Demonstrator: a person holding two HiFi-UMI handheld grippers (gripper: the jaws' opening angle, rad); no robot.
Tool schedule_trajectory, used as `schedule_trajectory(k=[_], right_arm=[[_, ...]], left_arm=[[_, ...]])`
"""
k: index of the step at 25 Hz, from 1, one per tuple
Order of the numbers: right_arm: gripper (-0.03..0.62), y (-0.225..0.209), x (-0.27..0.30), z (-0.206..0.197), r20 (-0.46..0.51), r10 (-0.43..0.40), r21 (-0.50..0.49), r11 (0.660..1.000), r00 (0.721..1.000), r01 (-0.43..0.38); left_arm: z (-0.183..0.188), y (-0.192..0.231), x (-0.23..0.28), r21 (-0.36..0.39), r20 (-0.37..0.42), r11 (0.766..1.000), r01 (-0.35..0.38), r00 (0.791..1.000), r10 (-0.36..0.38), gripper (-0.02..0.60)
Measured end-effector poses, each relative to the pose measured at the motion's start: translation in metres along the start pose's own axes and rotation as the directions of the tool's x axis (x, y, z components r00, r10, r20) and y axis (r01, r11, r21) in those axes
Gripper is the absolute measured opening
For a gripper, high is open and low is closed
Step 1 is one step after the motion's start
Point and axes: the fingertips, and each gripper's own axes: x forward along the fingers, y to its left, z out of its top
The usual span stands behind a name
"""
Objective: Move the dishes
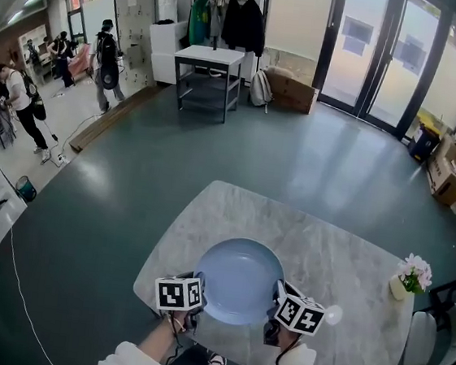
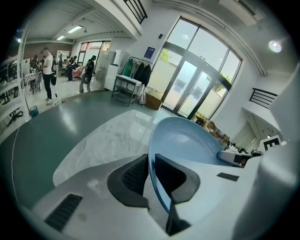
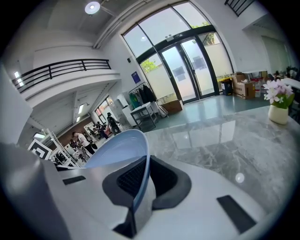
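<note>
Black ribbed pads of the left gripper (image 2: 151,176) and right gripper (image 3: 142,180) clamp opposite rims of the pale-blue round plate (image 1: 239,279) — a grip only the gripper views show. Head view: plate over the grey marble table's (image 1: 342,256) near edge, bare top beyond, small flower vase (image 1: 410,278) well to the right — teal floor (image 1: 131,175) all round.

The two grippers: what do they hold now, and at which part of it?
Both hold one light blue plate by its rim: the left gripper pinches the plate's left edge, and the right gripper its right edge.
</note>
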Motion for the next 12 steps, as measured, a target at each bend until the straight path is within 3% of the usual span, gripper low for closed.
schedule_trajectory(k=[12], right_arm=[[0.071,0.012,0.048,0.03,-0.014,-0.013,-0.002,1.0,1.0,0.013]], left_arm=[[0.049,0.022,0.036,-0.002,-0.014,1.0,0.004,1.0,-0.004,0.028]])
